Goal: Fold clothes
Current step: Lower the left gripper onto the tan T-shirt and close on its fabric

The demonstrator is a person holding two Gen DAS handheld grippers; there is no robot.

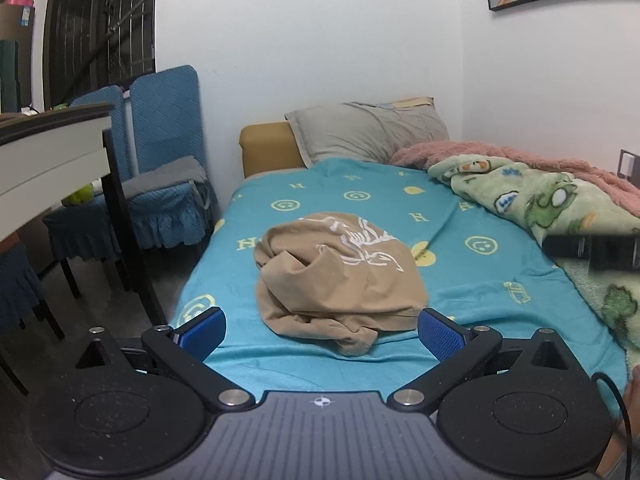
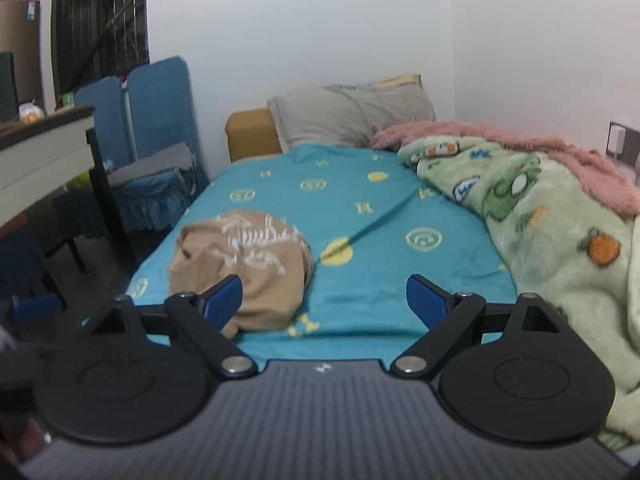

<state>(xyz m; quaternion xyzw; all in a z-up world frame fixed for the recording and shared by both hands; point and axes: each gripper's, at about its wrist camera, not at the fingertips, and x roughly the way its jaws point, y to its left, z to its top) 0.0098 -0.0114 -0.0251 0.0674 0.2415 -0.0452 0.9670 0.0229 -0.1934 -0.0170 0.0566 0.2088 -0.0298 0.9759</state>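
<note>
A crumpled tan garment (image 1: 338, 280) with a white printed design lies in a heap on the turquoise bed sheet (image 1: 460, 280). My left gripper (image 1: 320, 334) hovers just short of the heap's near edge, open, nothing between its blue pads. In the right wrist view the same tan garment (image 2: 244, 264) sits left of centre on the turquoise bed sheet (image 2: 380, 280). My right gripper (image 2: 324, 300) is open and empty, its left fingertip (image 2: 224, 298) overlapping the heap's near right part in the image. A dark part of the right gripper (image 1: 592, 250) shows at the left view's right edge.
A green cartoon blanket (image 1: 540, 200) and pink fleece (image 1: 520, 156) cover the bed's right side. A grey pillow (image 1: 368, 130) lies at the head by the wall. Left of the bed stand blue-covered chairs (image 1: 160, 184) and a white table (image 1: 48, 152) with dark legs.
</note>
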